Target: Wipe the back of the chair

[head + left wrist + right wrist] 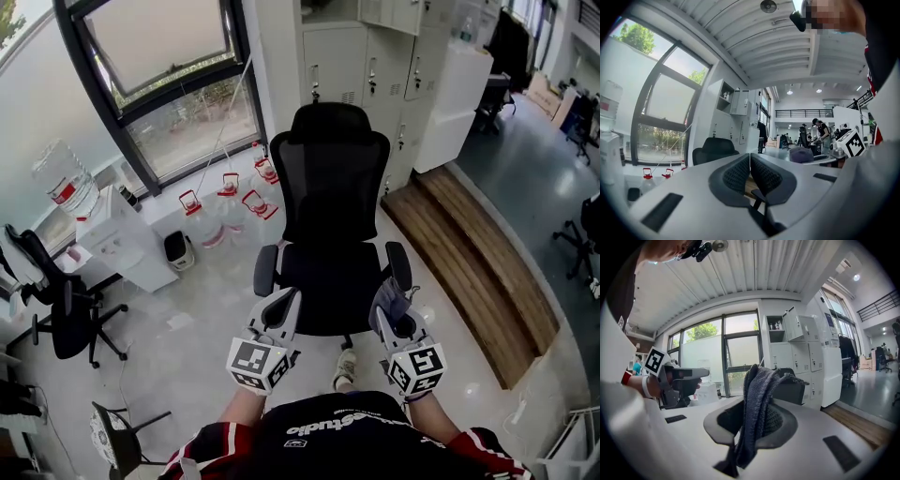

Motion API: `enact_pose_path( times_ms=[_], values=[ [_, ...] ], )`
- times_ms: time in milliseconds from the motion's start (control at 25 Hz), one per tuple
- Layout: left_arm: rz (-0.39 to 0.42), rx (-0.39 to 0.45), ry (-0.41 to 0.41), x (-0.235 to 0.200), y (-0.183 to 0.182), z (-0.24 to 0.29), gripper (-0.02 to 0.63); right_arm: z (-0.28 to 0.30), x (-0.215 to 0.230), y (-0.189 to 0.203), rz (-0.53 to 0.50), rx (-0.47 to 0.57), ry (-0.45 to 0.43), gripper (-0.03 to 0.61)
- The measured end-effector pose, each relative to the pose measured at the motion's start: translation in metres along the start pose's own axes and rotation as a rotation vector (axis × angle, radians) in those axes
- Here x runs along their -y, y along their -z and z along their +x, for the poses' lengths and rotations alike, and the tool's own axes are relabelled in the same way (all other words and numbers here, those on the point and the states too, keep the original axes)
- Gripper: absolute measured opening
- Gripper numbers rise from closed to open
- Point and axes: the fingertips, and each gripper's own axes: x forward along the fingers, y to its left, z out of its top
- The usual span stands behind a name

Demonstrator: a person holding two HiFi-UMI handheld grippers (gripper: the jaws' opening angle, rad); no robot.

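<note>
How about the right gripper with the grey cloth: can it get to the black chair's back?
Probably yes. The right gripper, shut on the grey cloth, is held by the seat and its front edge; the black mesh chair back faces it with nothing between, just a reach across the seat.

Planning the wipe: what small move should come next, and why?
Probably carry the right hand-held gripper forward and up toward the chair back. Its jaws already clamp the grey cloth, yet it hangs by the front of the seat, apart from that back.
</note>
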Motion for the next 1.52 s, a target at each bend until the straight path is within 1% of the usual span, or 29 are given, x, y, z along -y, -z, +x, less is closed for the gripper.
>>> enact_pose_path(
  times_ms=[200,440,560,720,1000,1240,1520],
  values=[
    [0.021,-0.009,-0.006,-0.015,-0.012,0.069,0.026,0.045,0.050,-0.019,0.009,0.023,-0.024,0.071],
    [0.025,-0.021,0.010,-0.010,-0.019,0.151,0.026,0.080,0.117,-0.026,0.035,0.013,-0.025,0.071],
    [0.031,-0.022,-0.002,-0.012,-0.023,0.179,0.026,0.094,0.141,-0.030,0.038,0.010,-0.031,0.071],
    [0.029,-0.028,-0.027,-0.018,-0.023,0.204,0.026,0.109,0.169,-0.036,0.032,0.014,-0.033,0.071],
    [0.020,-0.048,-0.045,-0.031,-0.018,0.226,0.026,0.131,0.191,-0.038,0.042,0.014,-0.028,0.071],
    [0.010,-0.050,-0.028,-0.046,-0.014,0.244,0.026,0.155,0.196,-0.035,0.053,-0.006,-0.027,0.071],
    [0.009,-0.033,0.003,-0.079,-0.026,0.278,0.026,0.191,0.206,-0.044,0.049,-0.011,0.003,0.071]
  ],
)
